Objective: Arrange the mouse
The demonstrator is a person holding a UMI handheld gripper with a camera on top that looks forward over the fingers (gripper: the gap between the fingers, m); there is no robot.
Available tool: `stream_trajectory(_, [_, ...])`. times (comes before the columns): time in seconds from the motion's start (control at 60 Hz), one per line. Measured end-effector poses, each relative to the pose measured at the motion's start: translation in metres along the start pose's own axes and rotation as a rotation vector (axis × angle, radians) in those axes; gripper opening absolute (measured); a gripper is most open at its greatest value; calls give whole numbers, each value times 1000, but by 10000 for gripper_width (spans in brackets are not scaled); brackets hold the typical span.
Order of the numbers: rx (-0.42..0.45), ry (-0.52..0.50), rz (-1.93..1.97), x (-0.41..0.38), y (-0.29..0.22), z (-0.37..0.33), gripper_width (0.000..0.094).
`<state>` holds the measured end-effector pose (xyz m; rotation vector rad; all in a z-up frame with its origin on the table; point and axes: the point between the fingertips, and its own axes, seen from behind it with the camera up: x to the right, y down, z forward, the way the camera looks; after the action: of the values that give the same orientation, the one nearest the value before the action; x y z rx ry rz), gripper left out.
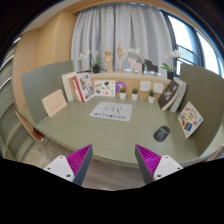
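Gripper view: jaws (114, 160) spread wide above the near edge of the tabletop (80, 128), nothing between them.
Out ahead and well clear of the purple pads (82, 158) sits the dark mouse (161, 132), off beyond the right finger. A white sheet (111, 112) lies mid-table, and framed pictures (84, 86) lean along the far side, curtains (120, 28) behind.
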<state>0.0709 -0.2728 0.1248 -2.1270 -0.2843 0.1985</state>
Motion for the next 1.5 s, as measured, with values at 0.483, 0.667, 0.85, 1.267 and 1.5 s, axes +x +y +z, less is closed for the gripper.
stream_trajectory(0.483, [-188,268,144,197,65,100,846])
stream_trajectory(0.667, [-196,275,137,228,41,156,846])
stream_trajectory(0.85, [-225,280,122,242,21,200,814])
stream_trajectory(1.267, [-269,260,91,235,0,241,455])
stream_trajectory(1.5, [-381,212,67,232,2,242,351])
